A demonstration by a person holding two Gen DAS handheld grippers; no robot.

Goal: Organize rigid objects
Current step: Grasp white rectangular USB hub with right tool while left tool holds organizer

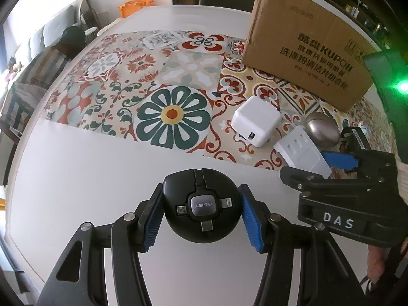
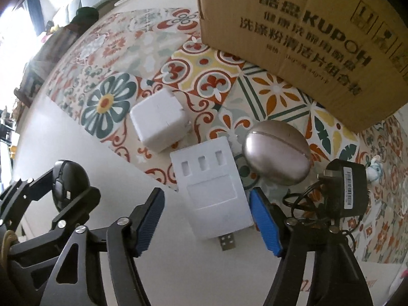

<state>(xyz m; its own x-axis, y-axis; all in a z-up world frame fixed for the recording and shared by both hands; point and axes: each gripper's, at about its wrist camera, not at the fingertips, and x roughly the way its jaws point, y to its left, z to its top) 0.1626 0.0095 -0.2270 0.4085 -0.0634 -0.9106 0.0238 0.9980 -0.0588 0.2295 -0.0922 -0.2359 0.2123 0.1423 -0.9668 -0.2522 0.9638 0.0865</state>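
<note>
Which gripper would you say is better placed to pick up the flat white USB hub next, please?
Right. The right gripper is open with the flat white USB hub already between its fingers, while the left gripper is shut on the round black cable adapter.

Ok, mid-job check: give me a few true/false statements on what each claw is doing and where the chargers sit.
1. The left claw grips a round black cable adapter. True.
2. The right claw is shut on the white USB hub. False: its pads stand apart on either side of the hub.
3. The white cube charger lies inside the cardboard box. False: it sits on the patterned mat.
4. The metallic egg-shaped case lies beside the hub. True.
5. The black plug adapter has a cord. True.
</note>
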